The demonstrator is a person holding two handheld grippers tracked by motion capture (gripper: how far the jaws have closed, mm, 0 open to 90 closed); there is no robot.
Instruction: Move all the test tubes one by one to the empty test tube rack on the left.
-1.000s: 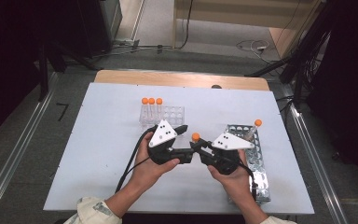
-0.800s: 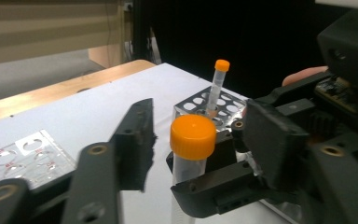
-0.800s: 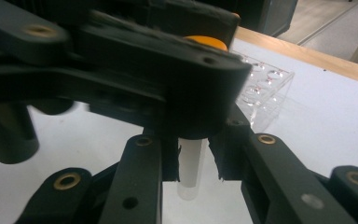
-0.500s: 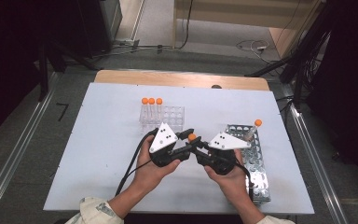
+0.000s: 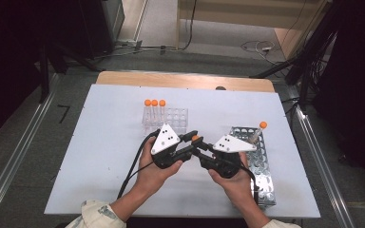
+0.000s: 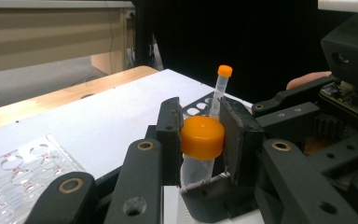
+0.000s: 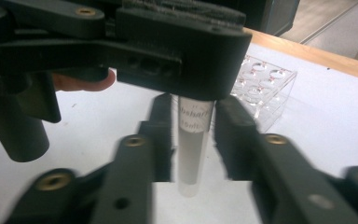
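High view: both grippers meet mid-table over the white board. Left gripper and right gripper point at each other, tips almost touching, with one tube between them; its orange cap shows at the junction. Clear rack sits just behind, three capped tubes in its left end. Metal rack lies right of the right hand, one spare tube leaning in its far end. Cable trails from the left gripper toward the near edge.

Left gripper view: jaws clamped on the tube's cap, pads pressing both sides. Tube body hangs below. The right gripper's body crowds the right side, blocking the table there. Spare tube stands behind in the metal rack; clear rack at lower left.

Right gripper view: tube upright between the jaws, which have just been opening; gaps show on both sides, so it's released. The left gripper spans the top, hiding the cap. Clear rack beyond, right.
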